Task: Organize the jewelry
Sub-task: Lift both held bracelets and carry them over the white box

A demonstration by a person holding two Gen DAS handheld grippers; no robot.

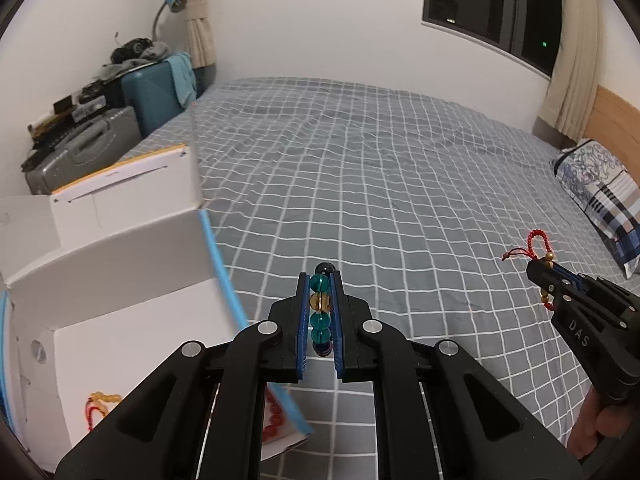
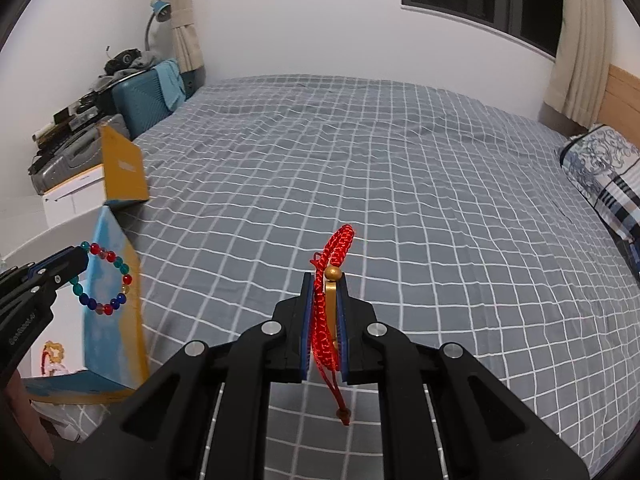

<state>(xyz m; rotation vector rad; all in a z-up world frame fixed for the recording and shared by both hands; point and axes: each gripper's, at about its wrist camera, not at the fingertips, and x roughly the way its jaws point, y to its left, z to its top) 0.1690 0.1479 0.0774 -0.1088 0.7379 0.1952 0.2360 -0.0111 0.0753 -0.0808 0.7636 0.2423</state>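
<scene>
My left gripper [image 1: 321,280] is shut on a bead bracelet [image 1: 321,308] of teal, amber and dark blue beads, held above the bed beside the open box [image 1: 120,264]. In the right wrist view the same bracelet [image 2: 105,278] hangs as a ring from the left gripper [image 2: 82,258]. My right gripper [image 2: 325,282] is shut on a red braided cord bracelet [image 2: 325,320] with gold beads, held above the bed. It also shows at the right of the left wrist view [image 1: 536,246]. Red and yellow jewelry [image 1: 100,404] lies inside the box.
A grey checked bedsheet [image 1: 380,184] covers the bed. A patterned pillow [image 1: 600,196] lies at the right. Suitcases [image 1: 156,96] and clutter stand at the far left by the wall. The box's yellow and blue flaps [image 2: 120,168] stand up.
</scene>
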